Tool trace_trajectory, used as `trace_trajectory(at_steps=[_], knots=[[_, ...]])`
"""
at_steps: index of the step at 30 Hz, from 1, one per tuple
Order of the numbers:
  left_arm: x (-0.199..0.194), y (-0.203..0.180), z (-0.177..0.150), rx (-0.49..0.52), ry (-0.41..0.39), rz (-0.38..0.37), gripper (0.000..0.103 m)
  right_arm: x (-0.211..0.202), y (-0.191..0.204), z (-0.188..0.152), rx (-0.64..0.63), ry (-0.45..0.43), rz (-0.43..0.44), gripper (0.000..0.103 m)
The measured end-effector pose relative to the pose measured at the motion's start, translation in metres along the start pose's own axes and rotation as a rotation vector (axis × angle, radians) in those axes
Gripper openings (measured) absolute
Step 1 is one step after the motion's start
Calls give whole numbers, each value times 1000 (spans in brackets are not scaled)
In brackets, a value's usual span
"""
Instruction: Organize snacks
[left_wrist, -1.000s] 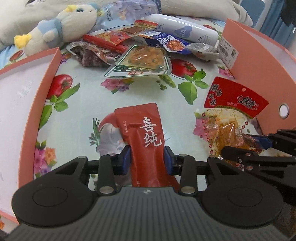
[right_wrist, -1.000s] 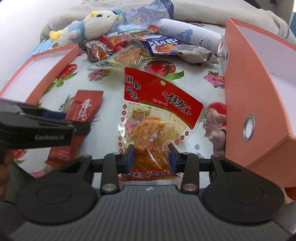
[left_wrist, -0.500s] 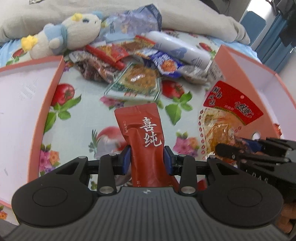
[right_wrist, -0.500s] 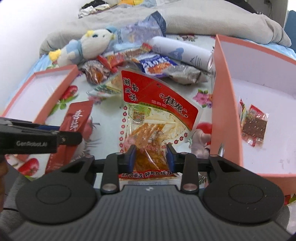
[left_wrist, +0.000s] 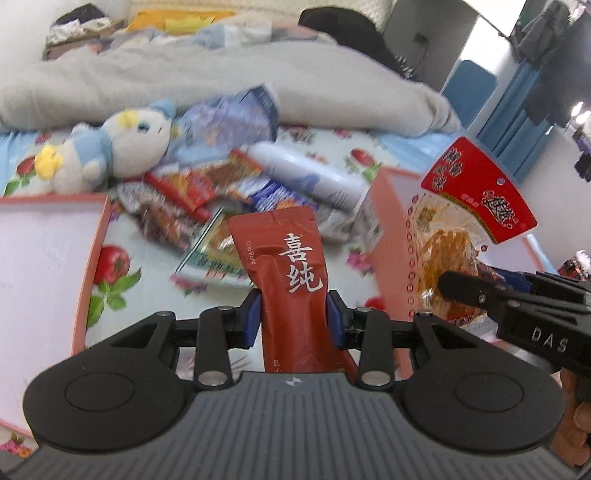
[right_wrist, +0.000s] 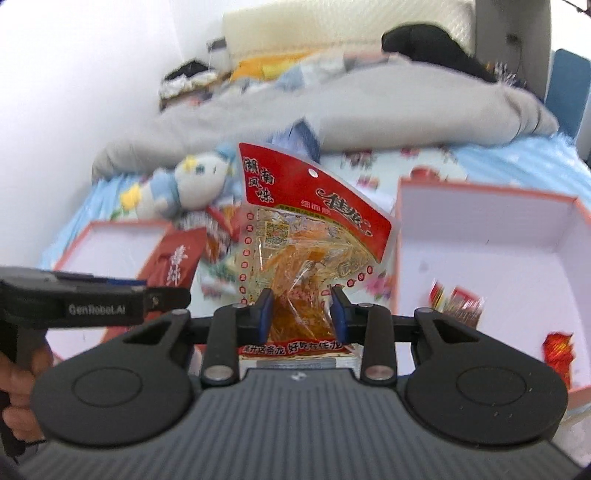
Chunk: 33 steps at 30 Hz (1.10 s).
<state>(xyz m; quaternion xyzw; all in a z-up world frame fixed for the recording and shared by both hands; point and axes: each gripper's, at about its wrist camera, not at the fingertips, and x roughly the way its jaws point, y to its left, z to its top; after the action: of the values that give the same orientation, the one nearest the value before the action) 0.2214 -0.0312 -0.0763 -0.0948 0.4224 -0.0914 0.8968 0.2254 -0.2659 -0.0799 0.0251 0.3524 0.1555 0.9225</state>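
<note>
My left gripper (left_wrist: 293, 314) is shut on a dark red pouch (left_wrist: 291, 266) with white characters, held upright above the flowered sheet. My right gripper (right_wrist: 301, 314) is shut on a clear packet (right_wrist: 314, 206) with a red header and orange strips inside, also lifted clear of the bed. In the left wrist view that packet (left_wrist: 476, 192) hangs at the right, over the near wall of the right box, with the right gripper (left_wrist: 458, 286) below it. From the right wrist, the left gripper (right_wrist: 166, 295) and its red pouch (right_wrist: 177, 258) show at the left.
A salmon-rimmed white box (left_wrist: 44, 258) lies at the left, and a second box (right_wrist: 480, 240) at the right holds small packets (right_wrist: 458, 299). Between them, further back, is a snack pile (left_wrist: 207, 192), a white tube (left_wrist: 310, 173), a plush toy (left_wrist: 110, 151) and a grey duvet (left_wrist: 221, 85).
Both grippers have risen off the sheet, each carrying its packet up with it. The views have tilted up, so more of the duvet and the room shows.
</note>
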Motion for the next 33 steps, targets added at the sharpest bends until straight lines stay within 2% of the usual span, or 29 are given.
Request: trace_trajectory(at_steps=[11,21,26,33], knots=[[-29,-55,48,76,-111,-76,42,-38,-30,35,47,-134,-54,35],[-11,-125,76,128,-148,-163,42,-55,-76,52,76,-203,-122,35],[12,-156,83,156,-122,-192,42,-56,-104,51,99,-200,-159,35],[72,-186,84,201,-10,-214,42,-31,-143,32,184,-122,-198,35]])
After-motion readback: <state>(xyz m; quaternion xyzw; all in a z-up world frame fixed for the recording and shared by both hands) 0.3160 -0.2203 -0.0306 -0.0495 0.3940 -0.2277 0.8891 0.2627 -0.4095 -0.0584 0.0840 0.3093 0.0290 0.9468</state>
